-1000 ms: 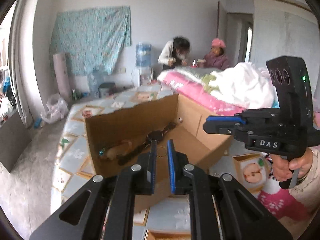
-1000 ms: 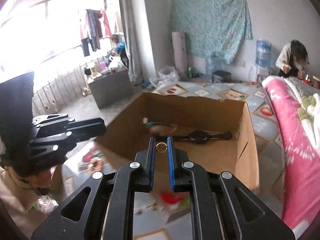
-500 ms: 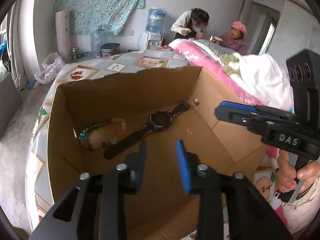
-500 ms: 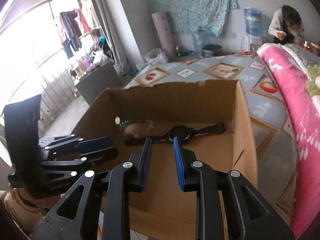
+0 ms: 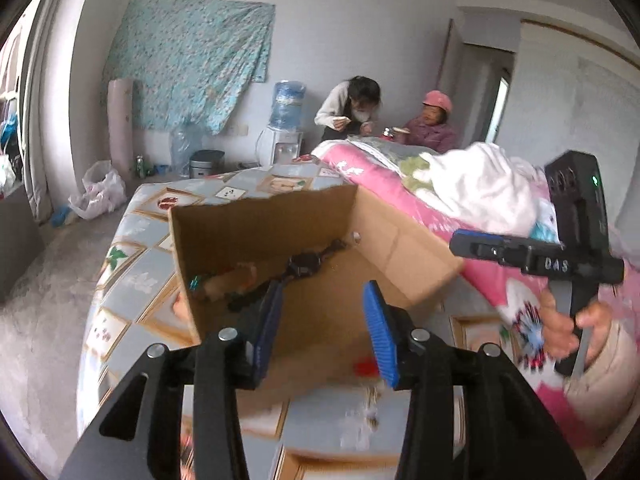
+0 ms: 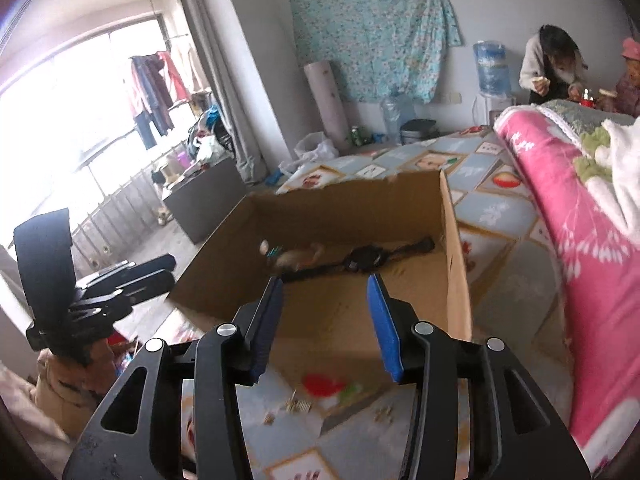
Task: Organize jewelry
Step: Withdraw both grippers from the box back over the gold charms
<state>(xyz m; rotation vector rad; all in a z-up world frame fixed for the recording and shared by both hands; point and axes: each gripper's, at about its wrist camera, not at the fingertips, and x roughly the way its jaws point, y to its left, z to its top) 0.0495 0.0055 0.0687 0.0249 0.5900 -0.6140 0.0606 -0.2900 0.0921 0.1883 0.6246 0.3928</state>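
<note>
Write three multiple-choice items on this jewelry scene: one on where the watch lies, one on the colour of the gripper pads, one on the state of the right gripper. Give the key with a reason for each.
1. Where does the black watch lie?
A. Inside the cardboard box
B. On the pink quilt
C. On the floor by the window

2. What colour are the pads on the gripper fingers?
A. Red
B. Blue
C. White

3. How does the right gripper stand?
A. Shut on the watch
B. Shut on a bracelet
C. Open, with nothing between its pads

Key:
1. A: the watch lies on the box floor near its far wall, beside a beaded bracelet.
2. B: both pads show blue against the black fingers.
3. C: the jaws have just been opening and stand apart, with only box floor seen between them.
</note>
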